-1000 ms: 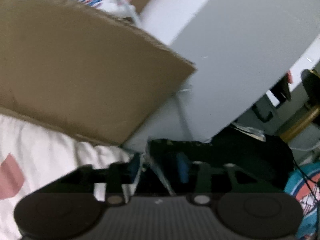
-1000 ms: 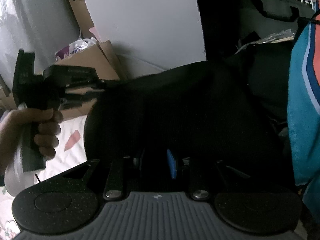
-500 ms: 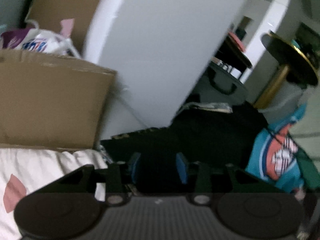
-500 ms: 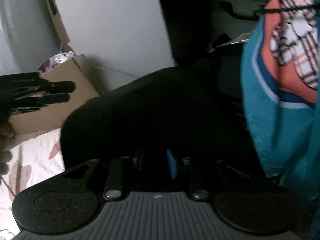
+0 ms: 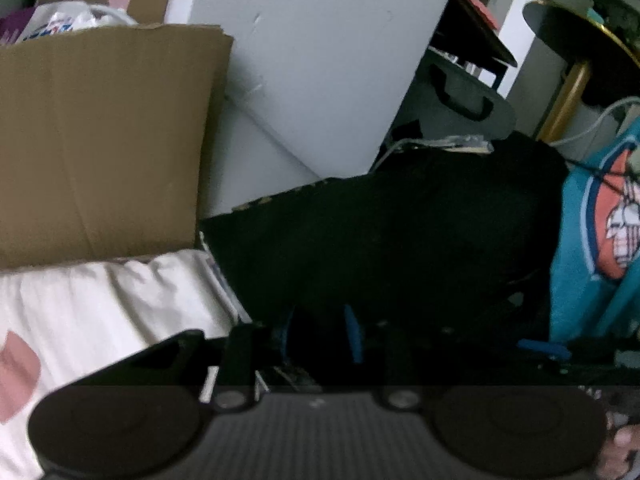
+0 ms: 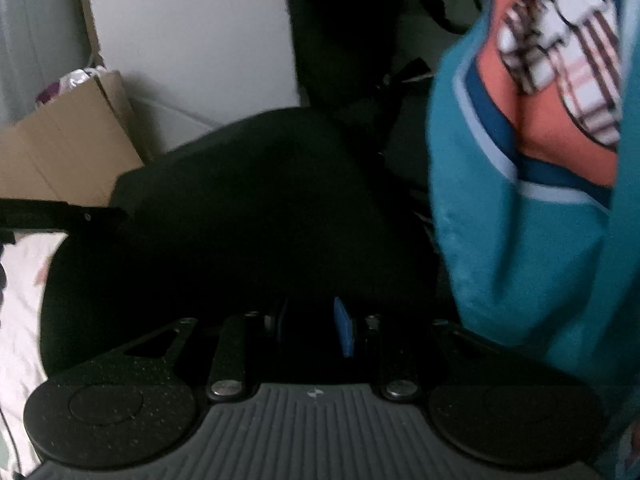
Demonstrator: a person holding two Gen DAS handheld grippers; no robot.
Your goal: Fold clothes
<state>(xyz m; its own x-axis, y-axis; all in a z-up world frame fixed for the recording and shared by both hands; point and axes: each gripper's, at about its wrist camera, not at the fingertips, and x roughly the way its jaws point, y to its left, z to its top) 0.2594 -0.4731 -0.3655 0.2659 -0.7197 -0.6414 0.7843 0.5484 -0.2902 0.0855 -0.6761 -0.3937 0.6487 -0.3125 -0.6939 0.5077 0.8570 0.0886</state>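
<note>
You hold a black garment [image 5: 400, 240] lifted between two grippers, above a bed with a pale sheet [image 5: 100, 304], its dark cloth filling the middle of both wrist views. Your left gripper [image 5: 316, 336] has its blue-padded fingers drawn close together with black fabric between them, so it appears to be clamped on an edge of the garment. Your right gripper [image 6: 312, 328] looks the same: fingers near each other, dark cloth bunched in the gap, though the shadow there makes the pinch hard to confirm. In the right wrist view the left gripper's black arm reaches in from the left edge to meet the garment's corner.

A teal shirt with an orange print [image 6: 532, 208] hangs just beside the black garment on the right. A cardboard box [image 5: 100, 140] stands behind the bed, against a white panel [image 5: 320, 60].

The garment looks soft, light and limp: it sags between your two holds and will drape wherever it is unsupported. Judging from that, hems, corners or the shoulder seam are the best places to grip, with the cloth kept taut between the grippers as you lay it flat on the bed. Thin fabric may slip from a shallow pinch.
</note>
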